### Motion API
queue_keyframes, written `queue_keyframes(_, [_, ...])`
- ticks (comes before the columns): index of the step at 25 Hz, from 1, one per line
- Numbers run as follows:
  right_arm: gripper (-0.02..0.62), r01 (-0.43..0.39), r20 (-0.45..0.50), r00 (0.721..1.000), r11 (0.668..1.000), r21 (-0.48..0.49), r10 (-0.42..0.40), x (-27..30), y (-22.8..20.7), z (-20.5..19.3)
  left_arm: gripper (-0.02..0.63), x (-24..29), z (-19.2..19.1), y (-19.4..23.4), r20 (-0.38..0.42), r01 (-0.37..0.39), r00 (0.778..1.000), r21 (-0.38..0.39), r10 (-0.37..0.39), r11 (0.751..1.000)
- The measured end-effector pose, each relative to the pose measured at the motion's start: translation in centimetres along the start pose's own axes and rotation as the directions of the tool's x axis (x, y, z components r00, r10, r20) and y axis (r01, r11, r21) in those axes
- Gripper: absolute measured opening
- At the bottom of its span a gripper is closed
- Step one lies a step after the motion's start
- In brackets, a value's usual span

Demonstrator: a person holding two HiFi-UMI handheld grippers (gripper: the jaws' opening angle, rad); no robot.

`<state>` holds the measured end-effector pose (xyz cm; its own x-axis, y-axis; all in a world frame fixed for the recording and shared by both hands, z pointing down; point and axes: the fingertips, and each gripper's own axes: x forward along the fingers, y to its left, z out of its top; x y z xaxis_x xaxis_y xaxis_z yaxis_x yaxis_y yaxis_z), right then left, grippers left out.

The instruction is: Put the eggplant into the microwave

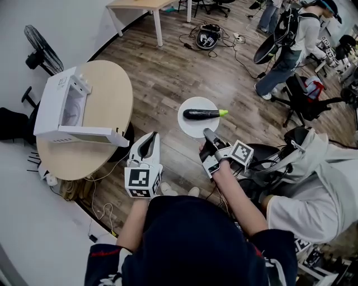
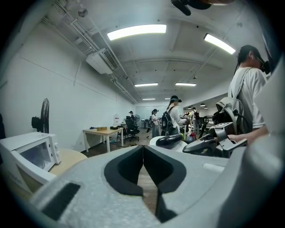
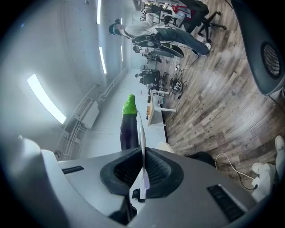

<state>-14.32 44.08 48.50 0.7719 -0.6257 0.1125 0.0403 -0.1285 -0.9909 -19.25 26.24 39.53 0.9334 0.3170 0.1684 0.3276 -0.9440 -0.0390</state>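
A dark purple eggplant (image 1: 202, 114) with a green stem end lies on a round white plate (image 1: 190, 126). My right gripper (image 1: 207, 134) is shut on the plate's near rim and holds it over the wood floor. In the right gripper view the plate (image 3: 140, 129) shows edge-on between the jaws, with the eggplant (image 3: 129, 130) resting on it. The white microwave (image 1: 62, 107) stands on the round table at the left with its door open. My left gripper (image 1: 149, 138) is shut and empty, between the table and the plate; its view shows the microwave (image 2: 27, 155) and eggplant (image 2: 168, 140).
The round wooden table (image 1: 112, 95) carries the microwave. A black fan (image 1: 41, 53) stands behind it. Cables lie on the floor near a light desk (image 1: 146, 6). People and office chairs (image 1: 305, 98) fill the right side.
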Motion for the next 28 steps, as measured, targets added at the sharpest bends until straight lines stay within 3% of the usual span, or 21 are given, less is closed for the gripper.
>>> queue_keyframes(15, [0.020,-0.020,-0.004,1.000,0.999,0.042,0.020,-1.5,-2.1,2.2,0.017,1.2,-1.3,-3.2,-0.033,0.001,0.999,0.003,-0.001,1.000])
queue_keyframes(28, [0.020,-0.009,0.048,0.999,0.999,0.053,0.007,6.3,-2.2,7.4,0.017,10.8,-0.4,1.5,-0.021,0.056,0.998,-0.012,-0.056,0.998])
